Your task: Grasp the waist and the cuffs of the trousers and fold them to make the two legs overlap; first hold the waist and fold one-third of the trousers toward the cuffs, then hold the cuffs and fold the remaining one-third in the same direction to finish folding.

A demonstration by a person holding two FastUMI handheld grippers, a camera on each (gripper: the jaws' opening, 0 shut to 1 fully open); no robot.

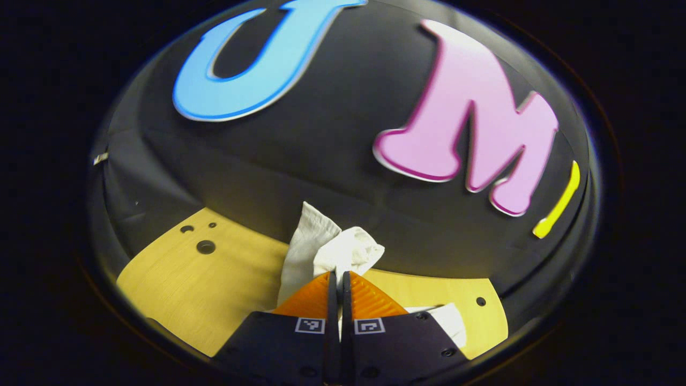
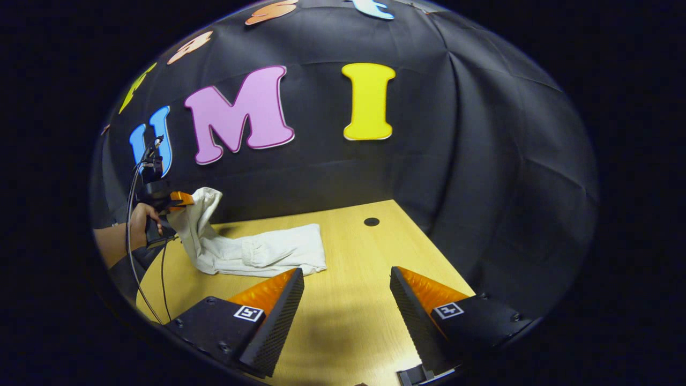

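we see the left gripper (image 1: 338, 279) with its jaws pressed together on a bunch of the white trousers (image 1: 332, 249), which rise just past the tips, lifted off the table (image 1: 187, 284). the right gripper (image 2: 347, 279) has its jaws wide apart above bare table (image 2: 353, 321), holding nothing. ahead and to the left of those open jaws the trousers (image 2: 257, 252) lie flat, one end pulled up by the left gripper (image 2: 179, 199) in a hand (image 2: 140, 220).
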